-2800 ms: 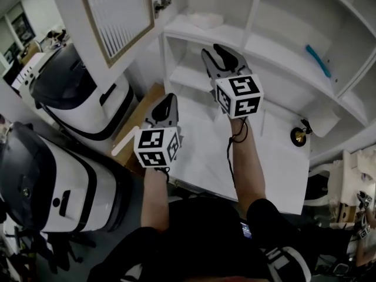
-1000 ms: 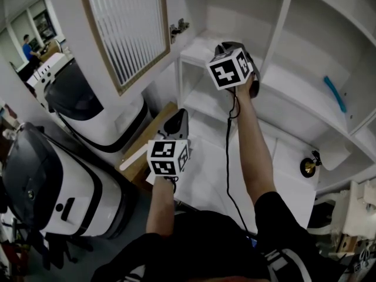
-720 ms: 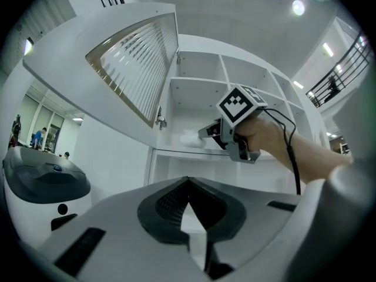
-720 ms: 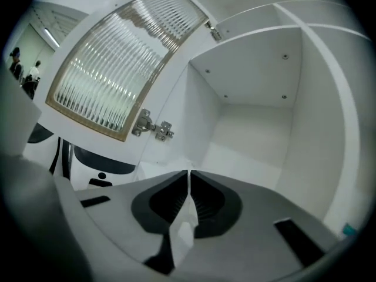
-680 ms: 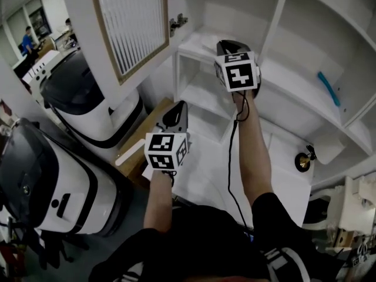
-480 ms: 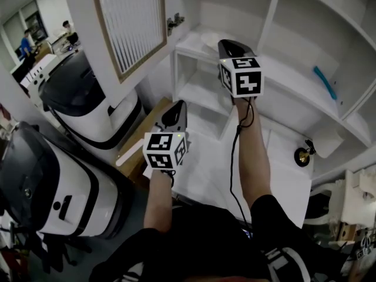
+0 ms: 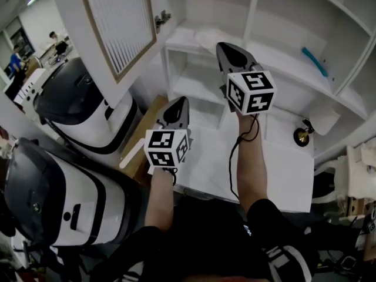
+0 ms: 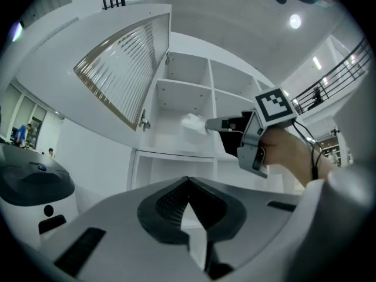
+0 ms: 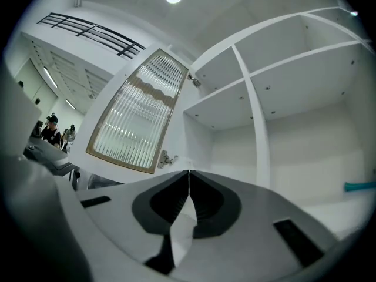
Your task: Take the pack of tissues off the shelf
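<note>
The pack of tissues [image 7: 205, 38] is a soft white bundle at the front of the upper left shelf [image 7: 179, 40]. In the head view my right gripper [image 7: 222, 47] reaches up to it, tips at the pack's right end. The left gripper view shows that right gripper [image 8: 207, 124] shut on the edge of the white pack [image 8: 191, 124], in front of the shelf opening. In the right gripper view the right gripper [image 9: 188, 172] has its jaws together with a thin white strip pinched between them. My left gripper [image 7: 182, 100] [image 8: 188, 179] hangs lower, shut and holding nothing.
An open cupboard door with ribbed glass [image 7: 120, 22] stands left of the shelves. A blue object [image 7: 314, 60] lies on a right shelf. A brass round thing [image 7: 301, 136] and a white cylinder [image 7: 325, 121] sit by the white table [image 7: 282, 169]. Two white-and-black machines [image 7: 76, 98] stand at left.
My right gripper has drawn back from deep in the shelf, down and to the right in the head view, and the white pack now shows at its tips. The left gripper has barely moved.
</note>
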Demonstrator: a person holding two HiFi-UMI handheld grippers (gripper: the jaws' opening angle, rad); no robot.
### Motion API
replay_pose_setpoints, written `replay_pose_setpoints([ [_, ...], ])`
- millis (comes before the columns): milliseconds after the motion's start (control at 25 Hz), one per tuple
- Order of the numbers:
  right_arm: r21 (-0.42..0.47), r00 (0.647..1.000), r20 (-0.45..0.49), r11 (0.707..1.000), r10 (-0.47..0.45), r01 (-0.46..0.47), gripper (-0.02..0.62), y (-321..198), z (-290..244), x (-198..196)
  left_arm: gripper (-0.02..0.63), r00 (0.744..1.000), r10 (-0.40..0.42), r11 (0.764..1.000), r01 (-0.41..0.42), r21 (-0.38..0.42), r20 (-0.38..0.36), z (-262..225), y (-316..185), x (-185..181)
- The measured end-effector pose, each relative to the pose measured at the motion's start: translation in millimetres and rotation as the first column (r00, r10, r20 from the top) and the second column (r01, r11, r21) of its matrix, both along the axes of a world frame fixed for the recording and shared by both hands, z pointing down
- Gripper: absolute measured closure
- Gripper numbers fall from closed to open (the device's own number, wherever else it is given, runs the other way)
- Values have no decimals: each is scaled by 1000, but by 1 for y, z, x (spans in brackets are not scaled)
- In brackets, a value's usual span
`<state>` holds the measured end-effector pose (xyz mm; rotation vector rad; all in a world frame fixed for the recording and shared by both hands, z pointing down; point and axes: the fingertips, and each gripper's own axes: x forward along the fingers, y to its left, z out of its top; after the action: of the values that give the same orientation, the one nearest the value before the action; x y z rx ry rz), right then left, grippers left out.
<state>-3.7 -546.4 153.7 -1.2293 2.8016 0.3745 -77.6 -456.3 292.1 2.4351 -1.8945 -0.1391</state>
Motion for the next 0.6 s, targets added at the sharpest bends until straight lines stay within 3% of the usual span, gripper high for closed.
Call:
replay_pose_setpoints([
  [360, -68, 989, 136, 996, 65, -57, 572, 58, 23, 25, 595, 992, 122, 993, -122, -6, 25, -9, 33, -3],
  [600, -131, 979, 175, 988, 104, -82, 572, 100, 54, 32, 595, 987, 163, 986, -163, -35, -9, 5, 53, -11],
])
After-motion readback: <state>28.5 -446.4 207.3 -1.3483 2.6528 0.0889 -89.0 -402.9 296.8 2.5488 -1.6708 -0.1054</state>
